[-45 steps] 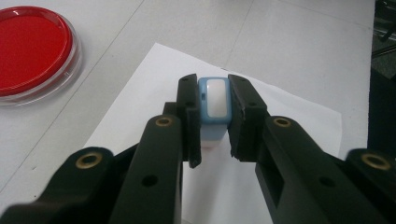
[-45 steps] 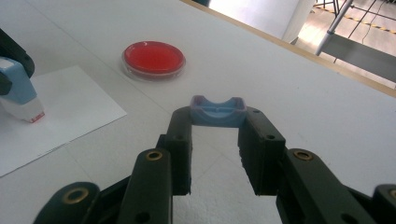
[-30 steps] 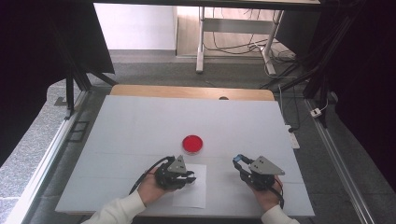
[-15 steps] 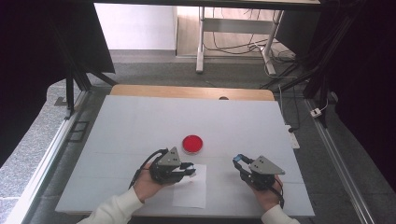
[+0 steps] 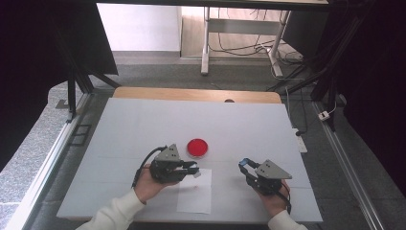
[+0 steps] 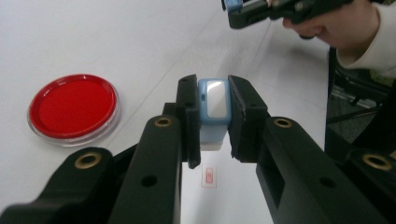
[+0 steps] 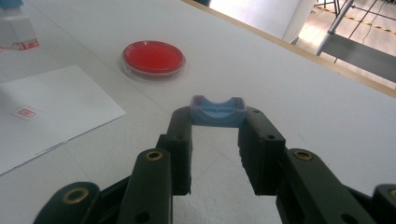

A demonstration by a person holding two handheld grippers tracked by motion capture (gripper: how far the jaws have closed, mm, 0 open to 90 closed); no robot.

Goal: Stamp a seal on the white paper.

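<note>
Clamping a blue-and-white stamp (image 6: 213,105) above the white sheet (image 5: 195,199), left claw (image 5: 191,169) sits at 9 o'clock from right claw (image 7: 218,122), pinching the blue cap (image 7: 217,111); red dish (image 5: 197,147) at 12 on bench (image 5: 268,129); recapping seemingly remains.

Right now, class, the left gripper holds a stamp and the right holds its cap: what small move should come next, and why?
Probably bring the left gripper and the blue stamp back toward the blue cap held in the right gripper. The sheet already bears a red print, and the stamp sits lifted above it.
</note>
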